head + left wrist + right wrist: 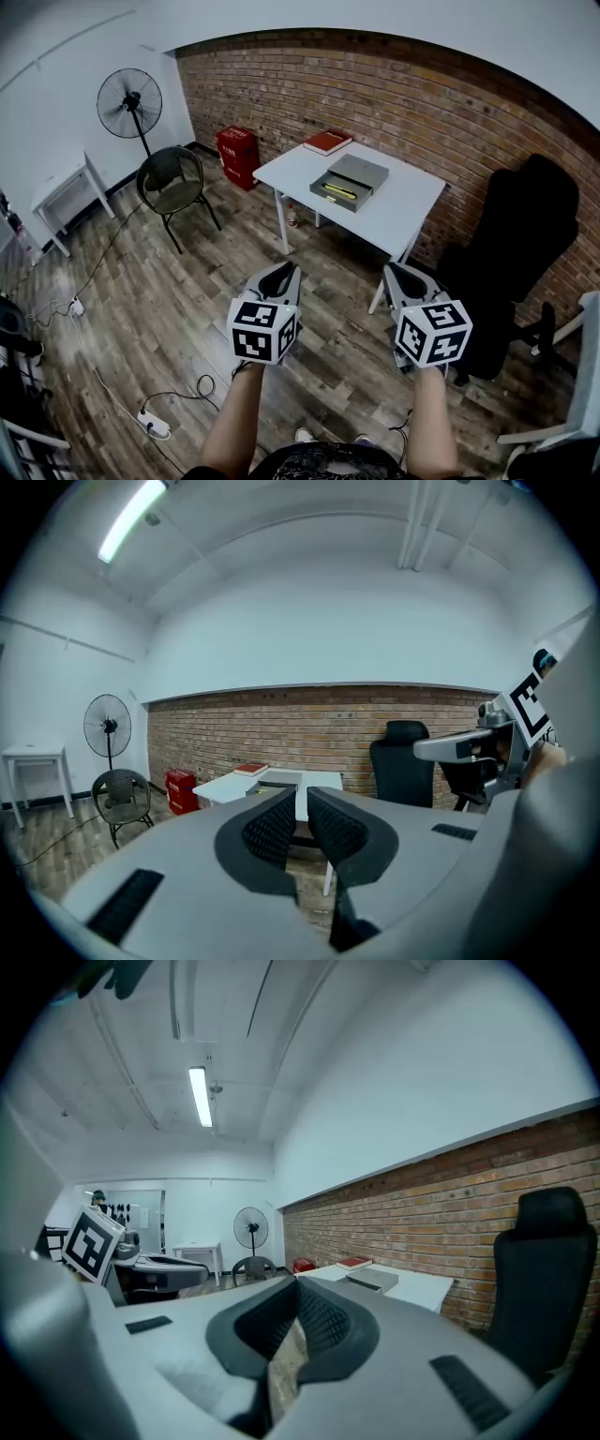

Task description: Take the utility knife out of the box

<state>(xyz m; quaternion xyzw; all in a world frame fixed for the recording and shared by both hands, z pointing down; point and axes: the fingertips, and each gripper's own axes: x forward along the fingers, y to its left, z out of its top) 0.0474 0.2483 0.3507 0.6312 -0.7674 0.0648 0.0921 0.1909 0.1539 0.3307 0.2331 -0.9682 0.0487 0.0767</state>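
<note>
While the left tool (286, 272) and the right tool (395, 273) hang closed and empty, the utility knife (339, 191) lies in the box (364, 172) across the room.
Both tools are held side by side above the wooden floor (141, 309), well short of the white table (403, 214), each with its jaws together and nothing between them. The grey box sits open near the table's middle with the yellow knife in its nearer half. A red book (327, 142) lies at the far corner by the brick wall (422, 103). A black office chair (525, 244) stands just right of the table.
</note>
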